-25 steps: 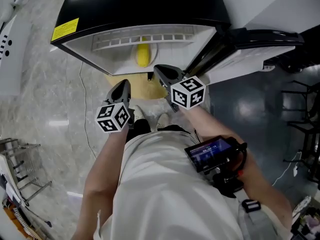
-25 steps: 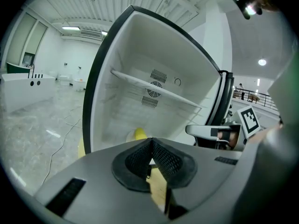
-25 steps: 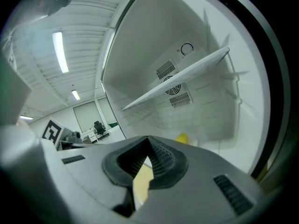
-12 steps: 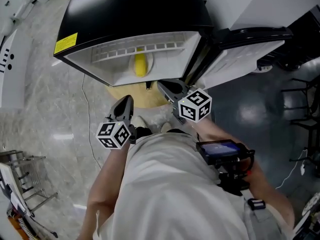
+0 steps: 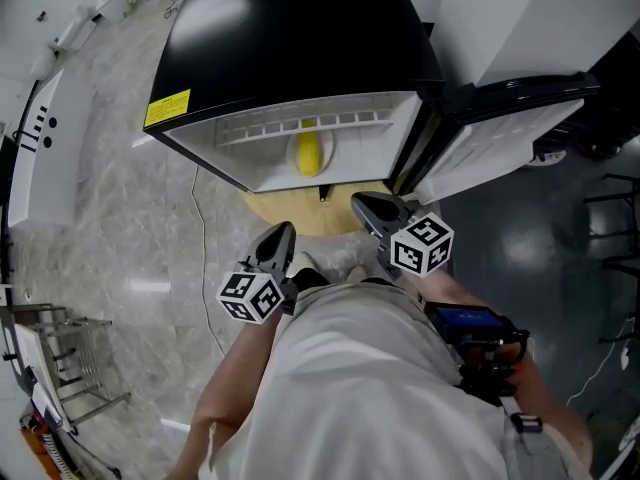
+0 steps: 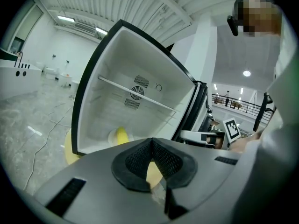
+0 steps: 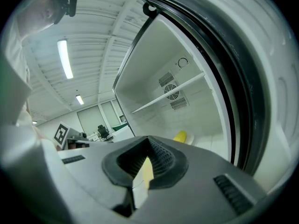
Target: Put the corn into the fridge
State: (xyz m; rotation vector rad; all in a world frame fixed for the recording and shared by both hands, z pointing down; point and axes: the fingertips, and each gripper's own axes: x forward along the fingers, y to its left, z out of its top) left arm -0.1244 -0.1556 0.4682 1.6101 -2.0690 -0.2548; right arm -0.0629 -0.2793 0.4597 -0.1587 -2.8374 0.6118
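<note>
Both grippers are sitting further back from the fridge than a second ago, pulled in close to the person's white shirt (image 5: 350, 388), and the whole fridge is now showing higher and more to the right in the head view.

The left gripper (image 5: 284, 230) is pointing at the open black-topped fridge with the white inside (image 5: 290, 58). In its own view the left gripper (image 6: 150, 141) is showing its jaws meeting at the tips with nothing held; only a bit of pale yellow background is peeking through the gap under them. Same deal with the right gripper (image 5: 360, 201): in its own view the right gripper (image 7: 148, 140) is keeping its jaws together at the tips and carrying nothing.

The yellow cob of corn (image 5: 309, 154) is already sitting inside the fridge, on a small round white plate (image 5: 327, 146) around the middle of the compartment's bottom, well apart from both grippers. It's also showing up in the left gripper view (image 6: 121, 135) and the right gripper view (image 7: 181, 136).

The white-lined fridge door (image 5: 500, 133) is hanging open on the right side. A round yellowish mat (image 5: 285, 204) is lying on the grey marble floor (image 5: 100, 228) under the fridge's front edge.
</note>
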